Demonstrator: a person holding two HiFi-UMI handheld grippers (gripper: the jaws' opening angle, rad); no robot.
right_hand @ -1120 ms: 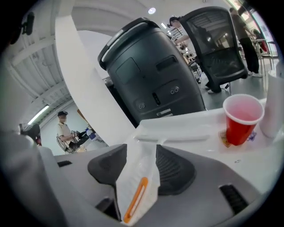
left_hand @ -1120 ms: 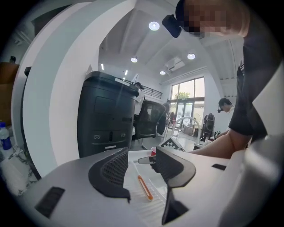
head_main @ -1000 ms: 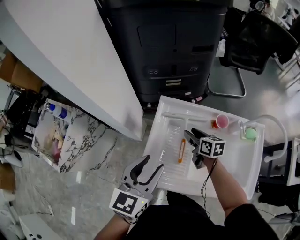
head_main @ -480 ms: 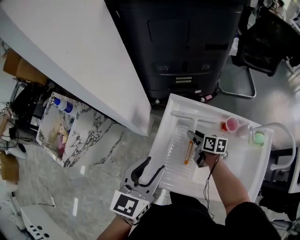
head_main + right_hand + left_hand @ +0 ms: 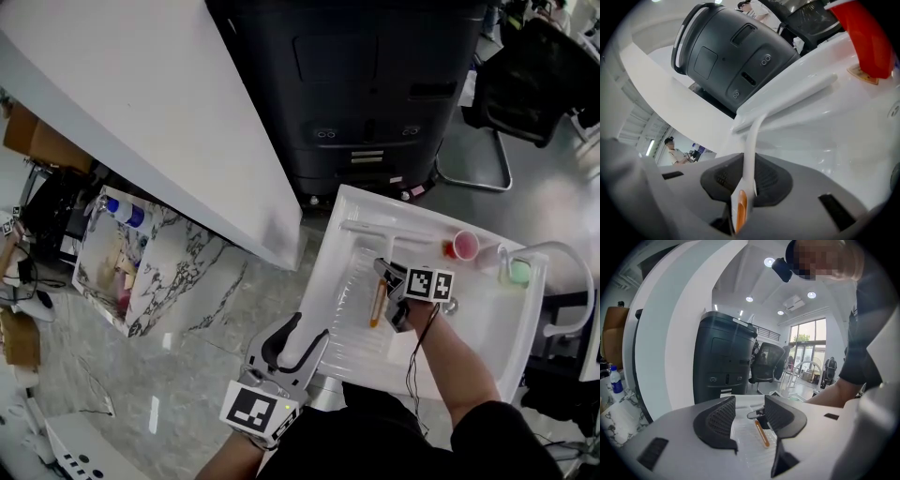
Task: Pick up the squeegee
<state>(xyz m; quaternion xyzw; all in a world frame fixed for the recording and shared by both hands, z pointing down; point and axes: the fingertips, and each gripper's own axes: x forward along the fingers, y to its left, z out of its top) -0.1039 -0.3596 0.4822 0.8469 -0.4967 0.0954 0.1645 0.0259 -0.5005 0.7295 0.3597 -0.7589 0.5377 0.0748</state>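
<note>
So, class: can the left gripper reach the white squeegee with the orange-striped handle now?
Probably yes: the open left gripper faces the squeegee across bare white tray, though the right gripper has just closed on its handle.

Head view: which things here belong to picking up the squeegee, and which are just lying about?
Job: white squeegee with orange-striped handle; right tool, jaws just closing onto that handle; white plastic tray under it.
Lying about: pink cup; green cup; black office chair; idle left tool, open.
</note>
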